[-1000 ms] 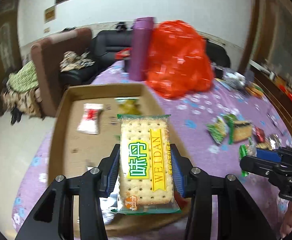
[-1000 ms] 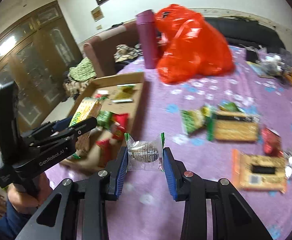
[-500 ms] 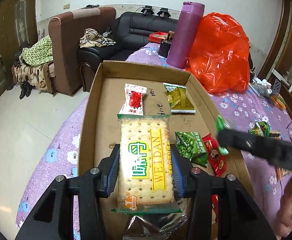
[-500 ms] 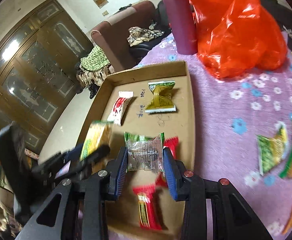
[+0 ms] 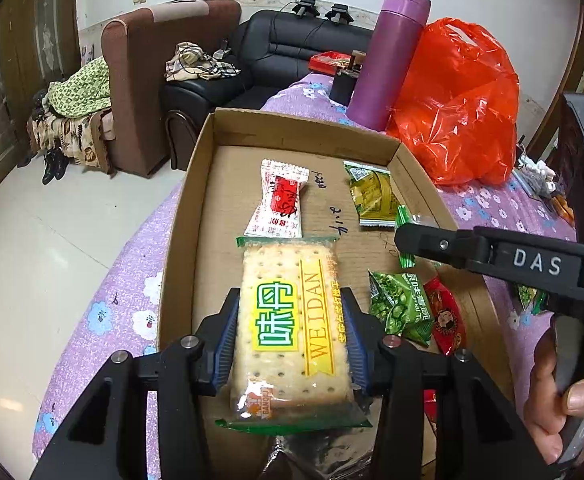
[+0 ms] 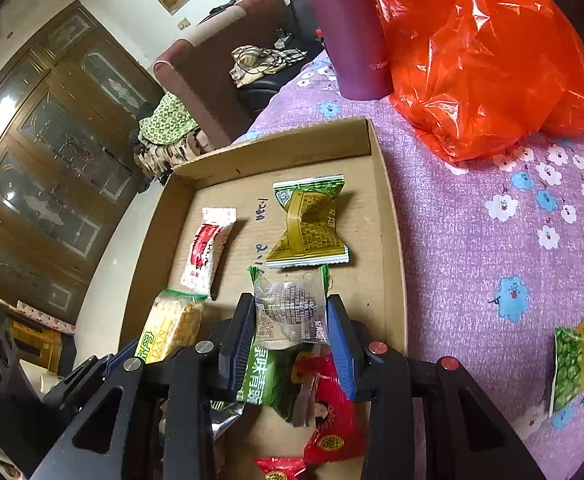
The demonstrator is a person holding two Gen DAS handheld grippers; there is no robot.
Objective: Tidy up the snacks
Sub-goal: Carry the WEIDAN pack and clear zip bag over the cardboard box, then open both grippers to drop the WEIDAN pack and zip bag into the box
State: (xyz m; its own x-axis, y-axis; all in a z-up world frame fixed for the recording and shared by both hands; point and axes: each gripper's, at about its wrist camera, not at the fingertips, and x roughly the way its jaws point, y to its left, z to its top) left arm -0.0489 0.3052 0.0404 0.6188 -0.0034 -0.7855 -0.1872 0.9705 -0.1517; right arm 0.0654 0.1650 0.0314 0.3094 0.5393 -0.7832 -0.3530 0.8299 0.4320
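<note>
My left gripper (image 5: 292,320) is shut on a WEIDAN cracker pack (image 5: 292,320) and holds it over the near part of the cardboard tray (image 5: 183,240). My right gripper (image 6: 292,320) is shut on a clear green-edged snack packet (image 6: 289,310) above the tray (image 6: 388,216); it shows side-on in the left wrist view (image 5: 492,256). In the tray lie a red-and-white candy (image 5: 279,200), an olive-green packet (image 5: 372,196), a green pea packet (image 5: 400,308) and a red packet (image 5: 446,320).
A purple bottle (image 5: 388,60) and an orange plastic bag (image 5: 464,100) stand behind the tray on the purple floral cloth (image 6: 492,220). A green pea packet (image 6: 576,360) lies on the cloth at right. A brown armchair (image 5: 151,80) and a black sofa stand beyond the table.
Both grippers have moved forward over the tray with their packs. The right gripper has come in from the table's right side to above the tray's right half.
</note>
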